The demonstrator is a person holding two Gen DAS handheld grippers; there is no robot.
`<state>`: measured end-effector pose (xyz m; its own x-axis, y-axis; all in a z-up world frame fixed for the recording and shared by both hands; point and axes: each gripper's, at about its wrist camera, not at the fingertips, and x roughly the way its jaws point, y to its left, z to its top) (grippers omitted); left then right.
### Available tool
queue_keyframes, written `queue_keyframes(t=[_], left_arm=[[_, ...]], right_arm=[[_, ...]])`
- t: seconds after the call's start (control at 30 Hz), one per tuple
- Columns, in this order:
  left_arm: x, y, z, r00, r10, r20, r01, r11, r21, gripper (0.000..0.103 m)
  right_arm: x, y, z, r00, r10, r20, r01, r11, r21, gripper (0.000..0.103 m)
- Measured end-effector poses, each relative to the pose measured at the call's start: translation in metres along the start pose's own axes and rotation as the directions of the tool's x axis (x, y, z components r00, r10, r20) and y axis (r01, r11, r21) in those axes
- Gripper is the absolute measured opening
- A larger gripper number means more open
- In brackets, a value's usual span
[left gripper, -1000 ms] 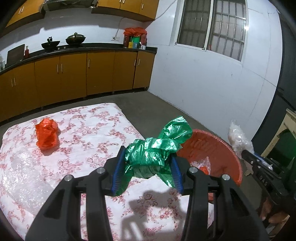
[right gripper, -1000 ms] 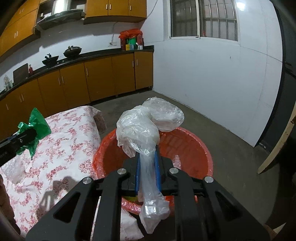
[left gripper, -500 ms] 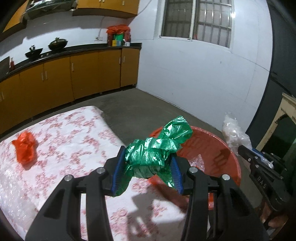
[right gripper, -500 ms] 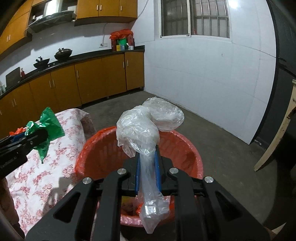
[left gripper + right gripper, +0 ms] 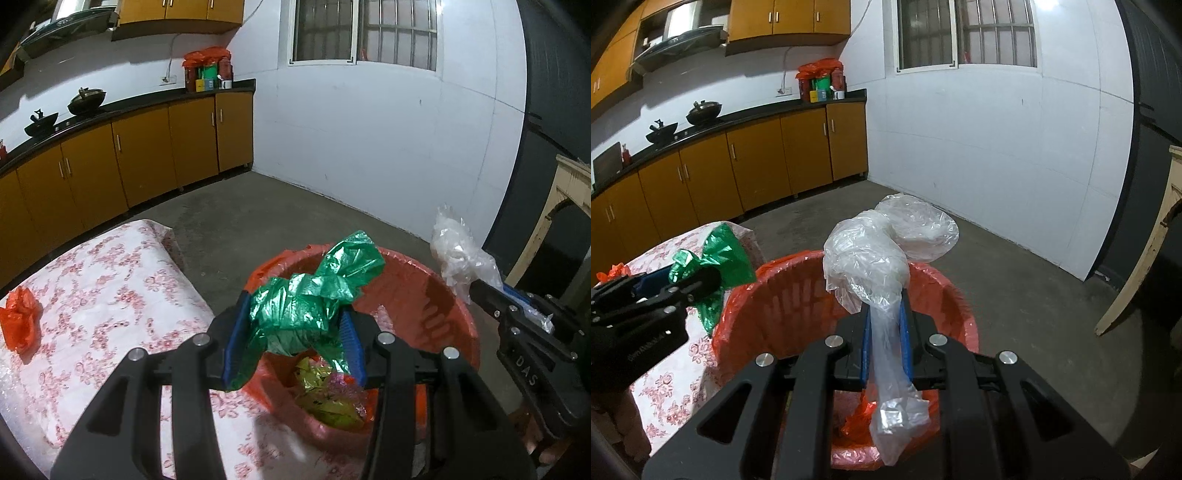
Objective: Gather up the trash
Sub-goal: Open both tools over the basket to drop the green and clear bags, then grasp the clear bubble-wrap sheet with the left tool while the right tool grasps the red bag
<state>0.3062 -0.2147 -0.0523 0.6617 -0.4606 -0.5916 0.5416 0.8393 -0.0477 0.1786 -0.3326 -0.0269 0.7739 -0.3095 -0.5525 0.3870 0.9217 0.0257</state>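
While the green bag [image 5: 310,306] sits clamped in your left gripper [image 5: 293,332], low centre of the left view, it hangs over the bin's [image 5: 458,310] near rim, not its middle. Its long axis runs up-right toward the frame's centre, loose tail leading. The clear bag [image 5: 882,258], pinched thin in your right gripper [image 5: 886,332], points up from centre frame, its bulge over the bin's far rim. Risk: released here, either light bag could catch on a pad or drape the rim and slip outside. One red bag [image 5: 20,321] remains on the table [image 5: 110,273], lower left.
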Motion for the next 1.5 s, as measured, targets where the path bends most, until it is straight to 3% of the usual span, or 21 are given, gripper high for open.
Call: queue_keyframes(t=[0.27, 0.33, 0.4, 0.47, 0.57, 0.7, 0.9, 1.2, 1.4, 1.5], left_arm=[[0.015, -0.011, 0.000, 0.999, -0.033, -0.014, 0.033, 0.999, 0.013, 0.048], [0.018, -0.011, 0.000, 0.999, -0.041, -0.017, 0.041, 0.999, 0.009, 0.053], [0.020, -0.009, -0.001, 0.999, -0.037, -0.018, 0.037, 0.999, 0.005, 0.061], [0.022, -0.005, -0.003, 0.999, -0.037, -0.024, 0.037, 0.999, -0.006, 0.063], [0.021, 0.003, -0.007, 0.999, -0.027, -0.031, 0.027, 0.999, -0.024, 0.065], [0.016, 0.015, -0.012, 1.000, -0.003, -0.031, 0.002, 0.999, -0.043, 0.070], [0.000, 0.041, -0.021, 0.998, 0.048, -0.037, -0.051, 0.994, -0.093, 0.076], [-0.041, 0.085, -0.038, 0.988, 0.153, -0.031, -0.156, 0.977, -0.148, 0.078], [-0.068, 0.123, -0.053, 0.970, 0.238, -0.044, -0.242, 0.947, -0.210, 0.078], [-0.089, 0.147, -0.065, 0.952, 0.304, -0.048, -0.306, 0.923, -0.232, 0.078]], right_arm=[[0.004, -0.004, 0.004, 0.999, 0.039, 0.004, -0.039, 0.999, 0.025, 0.014], [0.006, -0.007, 0.003, 0.998, 0.058, 0.005, -0.059, 0.998, 0.038, 0.021], [0.006, -0.009, 0.002, 0.998, 0.063, 0.006, -0.063, 0.997, 0.049, 0.034], [0.006, -0.012, 0.000, 0.998, 0.064, 0.008, -0.064, 0.996, 0.060, 0.041], [0.005, -0.015, -0.003, 0.999, 0.052, 0.003, -0.052, 0.996, 0.068, 0.041], [0.002, -0.019, -0.005, 1.000, 0.020, 0.007, -0.020, 0.997, 0.078, 0.059], [-0.006, -0.022, -0.005, 1.000, -0.003, 0.028, 0.000, 0.996, 0.093, 0.076], [-0.015, -0.005, -0.003, 0.999, 0.026, 0.035, -0.028, 0.997, 0.073, 0.080], [-0.023, 0.016, -0.001, 0.998, 0.057, 0.041, -0.059, 0.998, 0.036, 0.080], [-0.027, 0.028, 0.000, 0.996, 0.078, 0.043, -0.078, 0.997, 0.012, 0.080]])
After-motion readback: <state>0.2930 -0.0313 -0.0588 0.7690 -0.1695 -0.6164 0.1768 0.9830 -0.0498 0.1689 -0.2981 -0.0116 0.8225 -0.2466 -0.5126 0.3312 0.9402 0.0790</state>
